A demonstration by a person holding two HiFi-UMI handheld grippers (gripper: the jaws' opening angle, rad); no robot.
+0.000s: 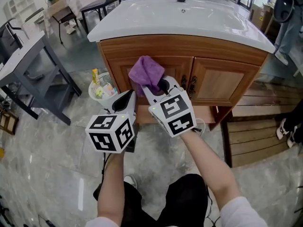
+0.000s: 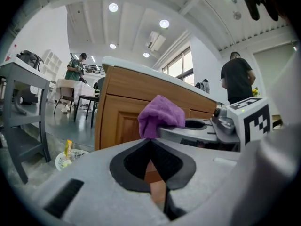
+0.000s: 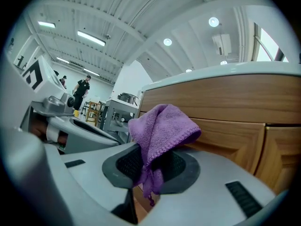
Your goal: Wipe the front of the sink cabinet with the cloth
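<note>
right gripper view: our right gripper point(image 3: 149, 169) clamps the cloth point(image 3: 161, 125), bunched forward for the cabinet front point(image 1: 218, 84); left gripper point(image 2: 151, 163) closed, empty.

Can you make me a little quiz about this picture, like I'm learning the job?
1. Which hand-held gripper holds the purple cloth?
A. the left one
B. the right one
C. neither
2. True or false: the left hand-held gripper is shut with nothing between its jaws.
3. Fill in the missing word: both doors on the front of the sink cabinet are ____ (open or closed).

Key
1. B. The right hand-held gripper pinches the cloth.
2. True.
3. closed
</note>
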